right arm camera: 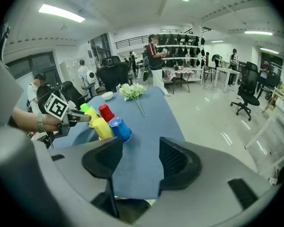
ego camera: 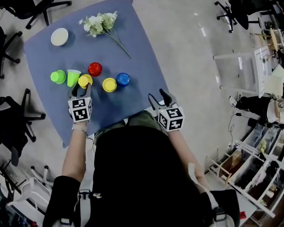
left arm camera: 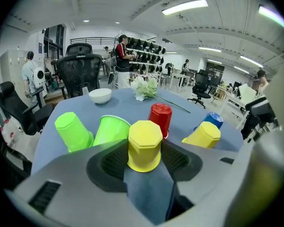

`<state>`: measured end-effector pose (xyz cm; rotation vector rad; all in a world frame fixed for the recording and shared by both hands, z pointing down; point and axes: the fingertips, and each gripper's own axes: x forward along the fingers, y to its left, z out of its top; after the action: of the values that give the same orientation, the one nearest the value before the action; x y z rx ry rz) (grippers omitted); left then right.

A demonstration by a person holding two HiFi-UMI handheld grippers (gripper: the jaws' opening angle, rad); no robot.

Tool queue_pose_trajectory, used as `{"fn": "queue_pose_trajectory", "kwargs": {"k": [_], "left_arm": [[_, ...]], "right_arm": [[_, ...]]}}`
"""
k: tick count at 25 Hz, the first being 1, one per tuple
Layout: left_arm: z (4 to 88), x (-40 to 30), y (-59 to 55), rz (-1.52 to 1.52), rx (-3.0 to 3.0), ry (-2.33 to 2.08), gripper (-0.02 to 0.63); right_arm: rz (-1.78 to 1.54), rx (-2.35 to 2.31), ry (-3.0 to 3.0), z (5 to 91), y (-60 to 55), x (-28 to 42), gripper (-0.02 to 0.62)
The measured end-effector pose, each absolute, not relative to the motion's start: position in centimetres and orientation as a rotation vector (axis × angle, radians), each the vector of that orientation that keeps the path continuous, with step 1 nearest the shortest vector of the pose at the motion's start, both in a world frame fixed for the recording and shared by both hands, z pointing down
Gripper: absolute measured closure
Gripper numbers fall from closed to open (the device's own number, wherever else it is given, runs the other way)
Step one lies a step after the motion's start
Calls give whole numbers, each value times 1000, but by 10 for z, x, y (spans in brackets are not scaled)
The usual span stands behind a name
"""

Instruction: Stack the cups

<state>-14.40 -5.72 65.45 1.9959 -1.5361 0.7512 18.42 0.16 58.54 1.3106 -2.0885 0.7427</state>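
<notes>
Left gripper [left arm camera: 145,161] was wide open, jaws either side of the upside-down yellow cup [left arm camera: 145,143] without squeezing it, at the near left of the blue table [ego camera: 132,41]. Green cups [ego camera: 58,76] lay left of it; red cup [ego camera: 95,69], second yellow cup [ego camera: 109,84] and blue cup [ego camera: 123,79] to its right. Right gripper [right arm camera: 135,162] gaped empty over the near edge.

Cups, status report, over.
Left gripper open, straddling upside-down yellow cup, no squeeze yet. Right gripper open, empty, near table edge. Nothing stacked. Green cup and red cup crowd close.
</notes>
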Motion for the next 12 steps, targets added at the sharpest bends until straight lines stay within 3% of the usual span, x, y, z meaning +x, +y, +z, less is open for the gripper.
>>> {"fn": "queue_pose_trajectory", "kwargs": {"k": [12], "left_arm": [[644, -122, -14, 747, 1988, -1524, 387]], "right_arm": [[727, 1195, -2171, 586, -5, 171, 342]]}}
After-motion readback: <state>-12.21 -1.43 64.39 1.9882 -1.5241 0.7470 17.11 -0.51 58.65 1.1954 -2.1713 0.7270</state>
